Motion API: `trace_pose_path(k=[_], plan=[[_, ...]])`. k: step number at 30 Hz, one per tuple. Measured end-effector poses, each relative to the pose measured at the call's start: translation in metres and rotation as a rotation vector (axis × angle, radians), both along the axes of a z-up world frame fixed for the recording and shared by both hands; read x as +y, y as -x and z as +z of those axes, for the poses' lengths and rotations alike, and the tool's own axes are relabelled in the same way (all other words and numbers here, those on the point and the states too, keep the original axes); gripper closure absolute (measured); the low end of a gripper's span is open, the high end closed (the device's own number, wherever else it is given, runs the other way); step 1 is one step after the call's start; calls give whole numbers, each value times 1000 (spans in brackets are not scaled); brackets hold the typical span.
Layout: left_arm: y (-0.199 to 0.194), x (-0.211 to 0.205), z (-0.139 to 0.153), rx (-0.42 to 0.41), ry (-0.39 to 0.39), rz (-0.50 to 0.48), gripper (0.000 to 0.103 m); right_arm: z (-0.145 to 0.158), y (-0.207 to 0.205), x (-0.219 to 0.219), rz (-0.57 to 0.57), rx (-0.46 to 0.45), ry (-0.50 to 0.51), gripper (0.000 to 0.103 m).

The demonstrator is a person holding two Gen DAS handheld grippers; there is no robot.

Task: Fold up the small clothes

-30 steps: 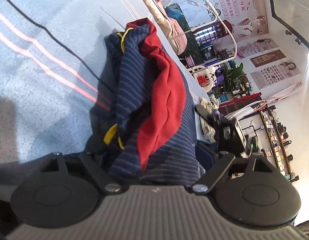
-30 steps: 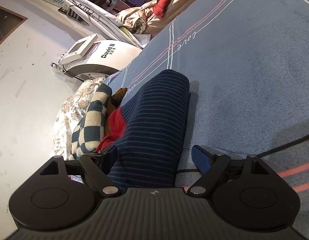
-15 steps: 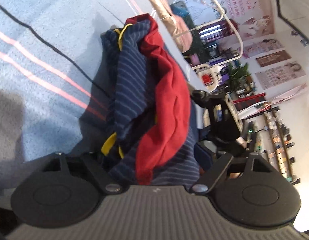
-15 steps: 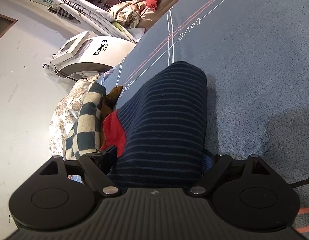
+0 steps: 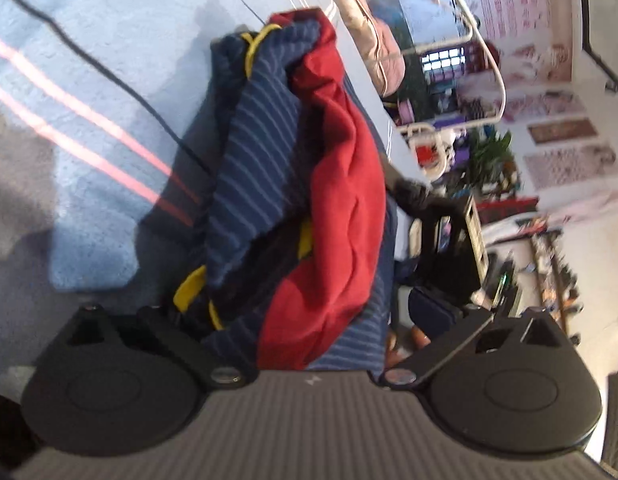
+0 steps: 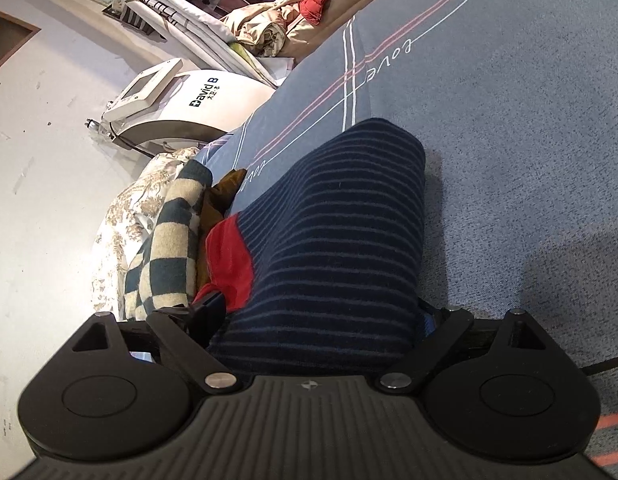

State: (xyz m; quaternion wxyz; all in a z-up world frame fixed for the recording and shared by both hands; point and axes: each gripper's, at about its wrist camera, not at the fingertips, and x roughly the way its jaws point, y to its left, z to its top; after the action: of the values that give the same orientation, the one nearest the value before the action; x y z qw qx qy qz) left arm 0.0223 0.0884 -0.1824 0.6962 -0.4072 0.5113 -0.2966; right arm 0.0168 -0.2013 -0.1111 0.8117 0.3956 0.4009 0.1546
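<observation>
A folded navy striped garment (image 5: 261, 168) with a red panel (image 5: 341, 208) and yellow trim lies bunched on the blue-grey bedspread (image 5: 89, 60). My left gripper (image 5: 299, 310) straddles its near end. The jaws are opening, and the blue right pad (image 5: 429, 308) stands off the cloth. In the right wrist view the same garment (image 6: 341, 240) fills the gap of my right gripper (image 6: 317, 316). Those jaws stand wide, the right pad is hidden under cloth, and no squeeze shows. The right gripper's black body (image 5: 449, 240) shows beyond the garment.
A black cable (image 5: 109, 76) crosses the bedspread (image 6: 529, 120). Off the bed's edge lie a checked blanket (image 6: 169, 248) and floral bedding, with a white machine (image 6: 181, 104) on the floor. A white rack (image 5: 469, 92) and shelves stand beyond.
The left jaws have spread, and the right pad has come away from the cloth. The right gripper has slid forward, so the garment now fills its gap and covers its right pad.
</observation>
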Motion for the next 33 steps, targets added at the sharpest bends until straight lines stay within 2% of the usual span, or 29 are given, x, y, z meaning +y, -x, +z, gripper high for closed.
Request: trace_pose_path(k=[4,6,8,9,10,11,12,17,20,28,33], plan=[[3,2,0,8,10,45,1,0,-5,-2,17,28,-21,0],[5,1,2,6,-14,49,10,0,-4,-4,10,38,-20,0],[7,1,3,5,-51,66,29,-1,-2,-6,-6,57,4,0],[8,2,2,11,-54,82,33,-3,-1,-8,-19,67,4,5],[9,4,0,18,-47,93,40,-5,1,-11,-30,74,-5,15],[10,7,-2,25,-50,96,52,-6,3,-14,-39,77,-15,19],[11,8,-3,28,-54,93,56,-7,4,-15,-46,79,-18,26],[12,0,8,-2,-91,82,72,5,11,-1,-60,41,71,36],[14,-3,22,-61,-112,74,76,19,15,1,-75,16,75,41],[9,6,64,-193,-87,89,78,85,7,26,-26,-139,179,41],[-7,31,115,-339,-112,131,78,138,-27,64,60,-276,185,41]])
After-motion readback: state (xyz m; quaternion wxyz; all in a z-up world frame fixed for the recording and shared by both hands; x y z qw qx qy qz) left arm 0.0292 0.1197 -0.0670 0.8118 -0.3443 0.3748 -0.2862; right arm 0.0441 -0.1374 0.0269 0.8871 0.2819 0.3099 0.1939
